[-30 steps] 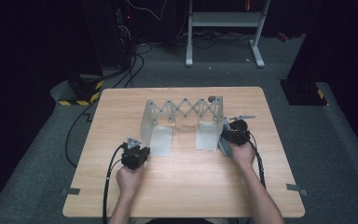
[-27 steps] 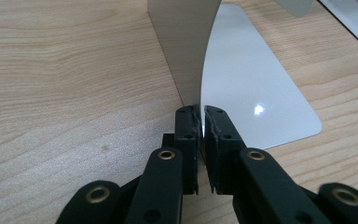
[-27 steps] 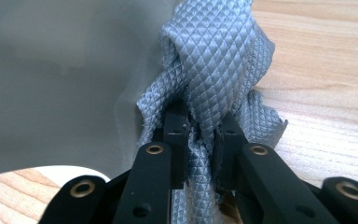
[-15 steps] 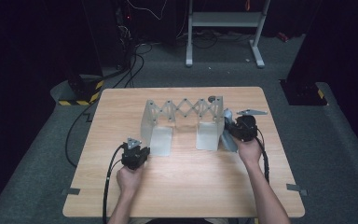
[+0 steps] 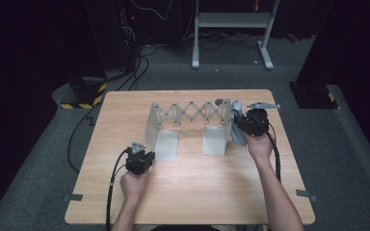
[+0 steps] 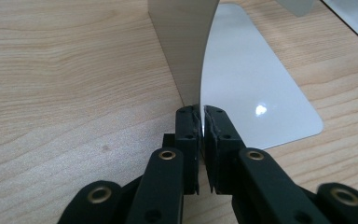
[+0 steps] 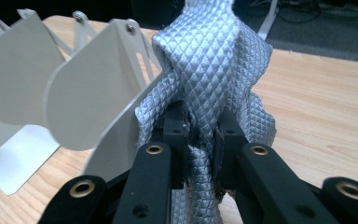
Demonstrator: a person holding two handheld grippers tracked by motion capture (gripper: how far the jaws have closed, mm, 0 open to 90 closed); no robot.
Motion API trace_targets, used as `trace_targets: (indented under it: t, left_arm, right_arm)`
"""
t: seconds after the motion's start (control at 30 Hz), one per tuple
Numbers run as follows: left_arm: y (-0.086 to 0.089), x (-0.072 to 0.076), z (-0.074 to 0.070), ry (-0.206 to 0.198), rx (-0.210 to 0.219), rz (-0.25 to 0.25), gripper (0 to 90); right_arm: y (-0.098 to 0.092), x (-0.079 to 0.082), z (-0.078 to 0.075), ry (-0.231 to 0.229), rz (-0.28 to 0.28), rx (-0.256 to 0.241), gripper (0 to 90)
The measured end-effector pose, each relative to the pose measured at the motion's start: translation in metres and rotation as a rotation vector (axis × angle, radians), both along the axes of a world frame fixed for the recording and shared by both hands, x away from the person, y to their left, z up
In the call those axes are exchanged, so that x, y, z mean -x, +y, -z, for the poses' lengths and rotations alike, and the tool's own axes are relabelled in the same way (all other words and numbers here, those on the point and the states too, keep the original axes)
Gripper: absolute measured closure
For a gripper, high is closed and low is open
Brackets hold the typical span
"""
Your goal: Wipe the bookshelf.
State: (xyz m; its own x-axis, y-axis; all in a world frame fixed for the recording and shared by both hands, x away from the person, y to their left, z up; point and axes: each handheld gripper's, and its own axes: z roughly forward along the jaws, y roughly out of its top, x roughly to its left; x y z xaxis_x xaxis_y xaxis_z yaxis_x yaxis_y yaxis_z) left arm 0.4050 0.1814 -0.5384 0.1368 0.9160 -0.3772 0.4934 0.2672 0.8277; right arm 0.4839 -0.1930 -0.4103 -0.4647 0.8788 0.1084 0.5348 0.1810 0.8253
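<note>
A: Quilted silver cloth [image 7: 214,60], that's what the right gripper [image 7: 200,128] has, with its fingers [image 7: 175,126] clenched on a twisted bunch of it. In the high view it sits right of centre, at the right end of the folding metal rack [image 5: 188,115].

B: And the left gripper [image 6: 200,123]?

A: Its fingers [image 6: 186,130] are pinched on the lower edge of the rack's left upright plate [image 6: 182,46], low and left of centre in the high view. My guess is that it steadies the rack so the rack doesn't slide on the desk [image 5: 192,187] while the cloth is worked against the far end.

B: Is the cloth draped over the rack or just beside it?

A: Hard to say. In the right gripper view it rises past the top of the frame, so its upper part is cut off. From above, the gripper and hand cover most of it. Touching the end plate [image 7: 98,79], probably; hung on it, I can't tell.
</note>
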Motion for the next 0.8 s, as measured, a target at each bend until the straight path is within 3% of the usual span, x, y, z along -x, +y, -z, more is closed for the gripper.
trace_targets:
  t: [0.17,0.4,0.57,0.7,0.8]
  left_arm:
    - [0.000,0.000,0.000,-0.001,0.007,-0.004,83.9]
    - [-0.002,0.000,0.000,-0.004,0.000,0.000,83.7]
    - [-0.002,0.000,0.000,-0.003,-0.001,-0.001,83.7]
    - [-0.002,0.000,0.000,-0.003,0.000,-0.001,83.7]
    - [-0.002,0.001,0.000,-0.003,-0.008,0.005,83.7]
  right_arm:
    - [0.001,-0.013,0.020,0.066,0.013,0.006,79.7]
    - [0.001,-0.025,0.067,0.180,0.025,-0.011,79.8]
    - [0.002,-0.029,0.096,0.256,0.032,0.012,79.8]
    - [0.002,-0.028,0.096,0.251,0.029,0.016,79.8]
    - [0.001,-0.021,0.083,0.206,0.017,0.002,79.8]
